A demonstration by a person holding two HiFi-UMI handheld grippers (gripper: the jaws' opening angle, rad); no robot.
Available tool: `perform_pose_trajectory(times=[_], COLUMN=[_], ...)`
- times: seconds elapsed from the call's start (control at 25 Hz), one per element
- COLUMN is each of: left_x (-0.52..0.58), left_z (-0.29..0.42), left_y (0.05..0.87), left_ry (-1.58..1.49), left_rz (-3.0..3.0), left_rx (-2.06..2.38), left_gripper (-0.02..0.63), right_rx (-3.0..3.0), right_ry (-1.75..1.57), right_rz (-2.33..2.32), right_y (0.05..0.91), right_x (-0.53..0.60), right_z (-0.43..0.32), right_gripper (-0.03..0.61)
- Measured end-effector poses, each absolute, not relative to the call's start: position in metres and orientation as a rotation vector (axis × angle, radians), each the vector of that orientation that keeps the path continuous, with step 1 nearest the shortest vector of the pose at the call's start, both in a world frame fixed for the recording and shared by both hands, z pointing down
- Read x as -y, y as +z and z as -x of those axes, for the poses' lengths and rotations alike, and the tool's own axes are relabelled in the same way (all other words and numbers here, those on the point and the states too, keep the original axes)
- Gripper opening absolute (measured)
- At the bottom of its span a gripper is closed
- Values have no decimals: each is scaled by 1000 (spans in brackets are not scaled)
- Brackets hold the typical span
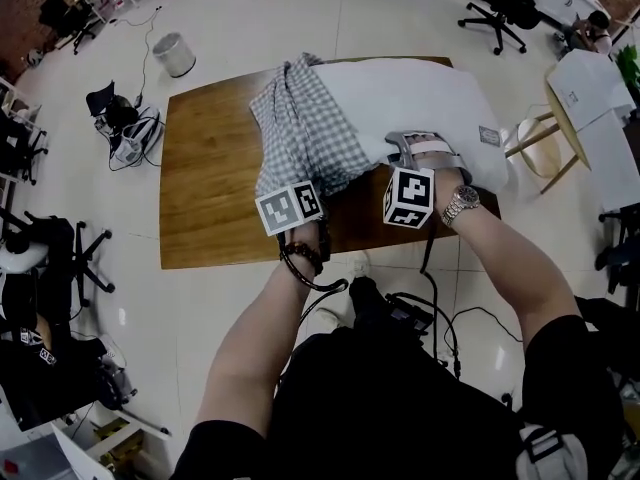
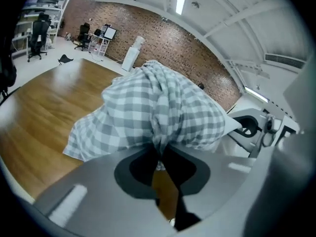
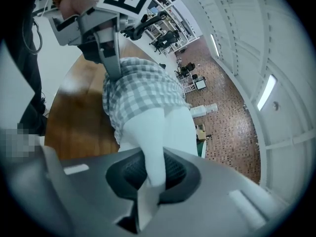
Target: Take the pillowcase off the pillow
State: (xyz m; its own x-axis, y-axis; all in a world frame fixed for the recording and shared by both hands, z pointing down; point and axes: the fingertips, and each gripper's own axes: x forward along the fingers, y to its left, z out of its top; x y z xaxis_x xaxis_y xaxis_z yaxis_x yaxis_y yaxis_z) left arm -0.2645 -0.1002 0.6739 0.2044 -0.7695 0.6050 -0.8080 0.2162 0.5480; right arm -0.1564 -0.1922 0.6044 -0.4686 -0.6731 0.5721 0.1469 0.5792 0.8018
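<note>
Pinching a gathered fold of the grey-and-white checked pillowcase (image 1: 300, 128), my left gripper (image 1: 300, 190) has its jaws nearly together on the cloth at the near edge, while my right gripper (image 1: 415, 158) has its jaws pressed tight on a ridge of the white pillow (image 1: 420, 98) just to the right. The pillowcase is bunched over the pillow's left end and the bare right part lies across the wooden tabletop (image 1: 210, 188), overhanging its right edge. A small grey tag (image 1: 488, 135) sits on the pillow's right end, but its print is too small to read. The only other markings are the black-and-white squares on each gripper's cube. A metal watch (image 1: 461, 203) is on my right wrist and a dark beaded band (image 1: 303, 256) on my left. Around the tabletop are a pale waste bin (image 1: 174, 54) on the floor at the far left, an office chair (image 1: 500, 3) at the far right, and a wooden stool (image 1: 540, 143) close by the pillow's right end. Nothing lies between the two grippers but cloth.
</note>
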Motion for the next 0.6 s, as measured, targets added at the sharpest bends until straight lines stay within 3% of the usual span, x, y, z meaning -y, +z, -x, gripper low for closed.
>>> perform_pose_trajectory(times=[0.08, 0.36, 0.6], left_x=[98, 71, 31], left_z=[273, 321, 404], left_y=[675, 671, 670], left_ry=[34, 26, -9], left_rz=[-1526, -1472, -1303], left_rx=[1557, 1668, 1795], left_gripper=[29, 25, 23], right_rx=[1811, 1842, 1844], right_ry=[-1040, -1037, -1006], right_rz=[-438, -441, -480], right_y=[602, 604, 587], right_x=[195, 202, 202], right_z=[154, 131, 117], right_gripper=[31, 26, 23])
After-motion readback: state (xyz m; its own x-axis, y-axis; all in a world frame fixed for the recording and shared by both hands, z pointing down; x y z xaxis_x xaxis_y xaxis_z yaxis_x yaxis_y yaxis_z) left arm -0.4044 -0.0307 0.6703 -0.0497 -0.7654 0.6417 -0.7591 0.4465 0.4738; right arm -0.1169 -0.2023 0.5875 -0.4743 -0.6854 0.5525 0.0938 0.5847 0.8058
